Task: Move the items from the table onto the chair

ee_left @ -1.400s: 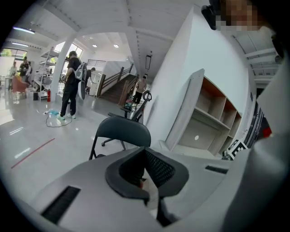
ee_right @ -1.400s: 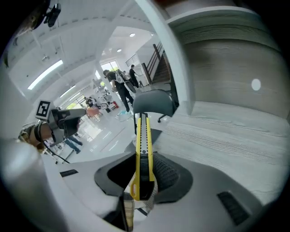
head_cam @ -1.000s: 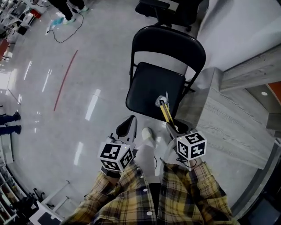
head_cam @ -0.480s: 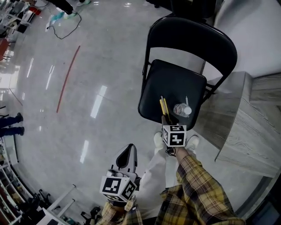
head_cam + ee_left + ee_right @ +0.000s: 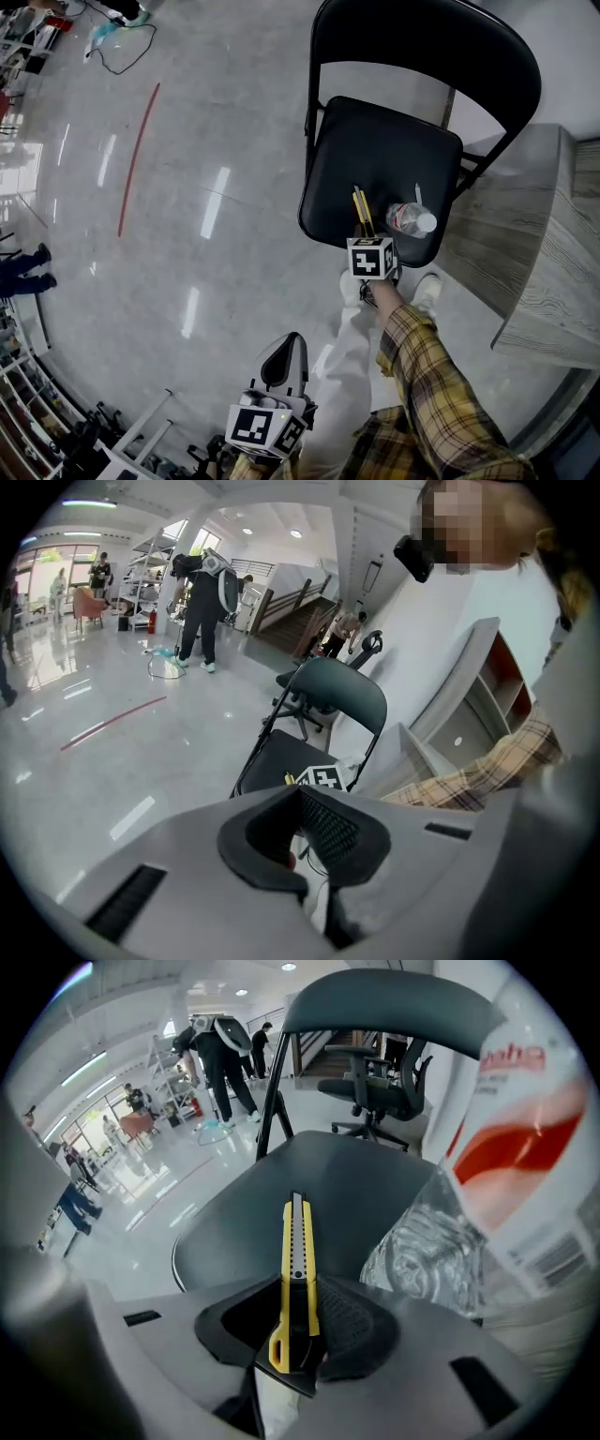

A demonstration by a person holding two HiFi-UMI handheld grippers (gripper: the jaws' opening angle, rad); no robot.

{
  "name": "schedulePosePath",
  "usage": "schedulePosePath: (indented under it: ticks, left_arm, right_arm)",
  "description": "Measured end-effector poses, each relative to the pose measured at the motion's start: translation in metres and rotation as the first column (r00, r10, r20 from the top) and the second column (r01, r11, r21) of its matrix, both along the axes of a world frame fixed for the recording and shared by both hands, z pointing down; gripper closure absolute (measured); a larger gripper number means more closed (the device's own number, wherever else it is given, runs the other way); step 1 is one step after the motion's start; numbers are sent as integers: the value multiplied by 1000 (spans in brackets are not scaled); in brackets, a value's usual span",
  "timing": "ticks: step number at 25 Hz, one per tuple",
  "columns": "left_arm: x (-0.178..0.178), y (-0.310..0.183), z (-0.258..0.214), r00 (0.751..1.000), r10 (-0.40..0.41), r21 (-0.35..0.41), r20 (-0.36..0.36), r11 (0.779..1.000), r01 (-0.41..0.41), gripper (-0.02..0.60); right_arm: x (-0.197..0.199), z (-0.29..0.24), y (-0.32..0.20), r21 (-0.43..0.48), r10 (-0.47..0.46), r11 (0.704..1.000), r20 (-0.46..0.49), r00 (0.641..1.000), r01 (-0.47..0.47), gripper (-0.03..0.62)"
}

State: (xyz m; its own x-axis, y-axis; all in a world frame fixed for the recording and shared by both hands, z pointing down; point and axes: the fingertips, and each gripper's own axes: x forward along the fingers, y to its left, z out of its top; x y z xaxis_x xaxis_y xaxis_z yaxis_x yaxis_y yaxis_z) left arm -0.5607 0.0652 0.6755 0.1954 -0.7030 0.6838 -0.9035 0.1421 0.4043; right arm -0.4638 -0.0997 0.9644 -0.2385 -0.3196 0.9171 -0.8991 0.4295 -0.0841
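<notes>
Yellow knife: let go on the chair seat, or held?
Held. The right gripper's fingers clamp the knife's rear end; its tip points out over the chair seat. Whether it touches the seat cannot be told.

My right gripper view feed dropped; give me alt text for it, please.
The right gripper is clamped on a yellow utility knife, which points forward over the black chair seat. A clear plastic bottle with a red-and-white label lies on the seat at right; people stand in the background.
</notes>
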Motion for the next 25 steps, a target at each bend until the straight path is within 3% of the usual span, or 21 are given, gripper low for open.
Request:
schedulePosePath:
  ticks: [10,14,18,25]
  left_arm:
    - [12,-6,-8,1000,3,14,-13,1000,-3,577]
    - [13,-19,-29,1000,7,59,-6,998,-7,577]
    - [13,-46,-69,1000,17,140,7,990,-18,577]
    - [44,-100,-159,995,102,304,21,947,-103,577]
  right_arm:
    - [-5,-23,3,8,-12,1000,69,998,11,456]
    - [-9,-57,18,8,33,999,157,987,-35,456]
    - [-10,-135,26,18,74,996,307,949,-83,457]
    - [15,-315,7,133,14,987,498,867,-93,490]
